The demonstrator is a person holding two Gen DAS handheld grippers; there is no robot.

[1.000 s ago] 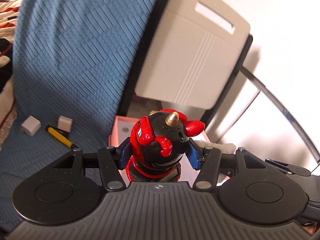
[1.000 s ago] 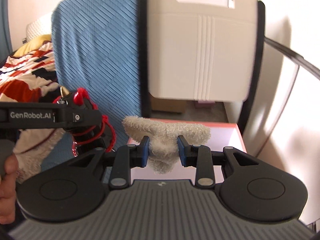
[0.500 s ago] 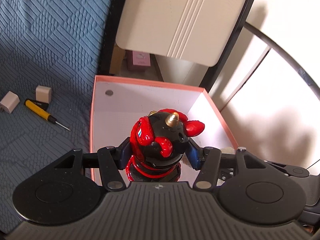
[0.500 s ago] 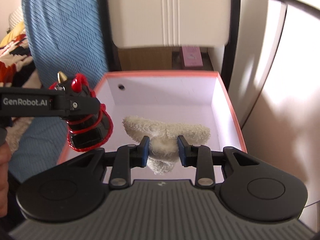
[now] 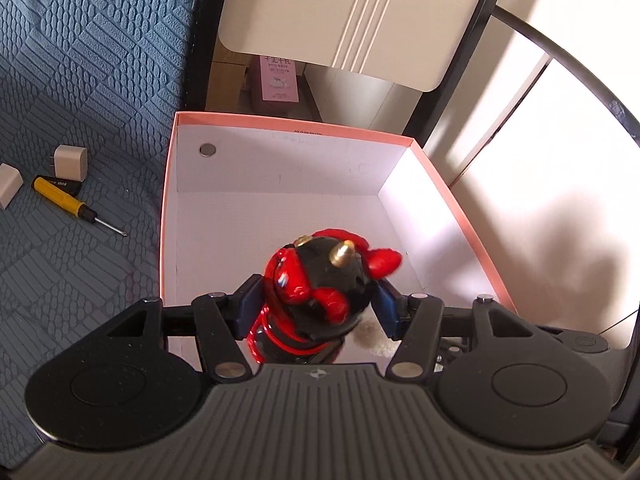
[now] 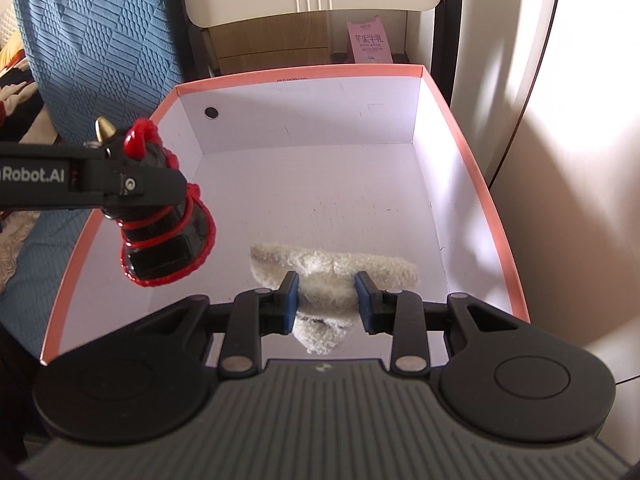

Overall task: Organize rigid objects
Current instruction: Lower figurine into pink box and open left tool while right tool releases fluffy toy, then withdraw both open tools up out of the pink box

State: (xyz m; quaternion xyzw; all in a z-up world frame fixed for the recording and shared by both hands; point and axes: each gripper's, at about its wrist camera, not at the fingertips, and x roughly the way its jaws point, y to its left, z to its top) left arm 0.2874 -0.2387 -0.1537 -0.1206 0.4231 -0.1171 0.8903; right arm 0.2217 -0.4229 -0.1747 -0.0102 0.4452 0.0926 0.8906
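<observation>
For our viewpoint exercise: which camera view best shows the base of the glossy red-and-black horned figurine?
The right wrist view: the glossy red-and-black horned figurine appears side-on, base exposed. The left wrist view shows only its head; the left gripper hides the base.

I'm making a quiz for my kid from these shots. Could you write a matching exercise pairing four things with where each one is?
Things:
1. red-and-black horned figurine
2. fluffy cream item
3. yellow screwdriver
4. pink carton

Places:
A. lying on the blue textured cover
B. on the floor beyond the box
C. in the left hand-held gripper
D. in the right hand-held gripper

Pairs: 1-C, 2-D, 3-A, 4-B
</observation>
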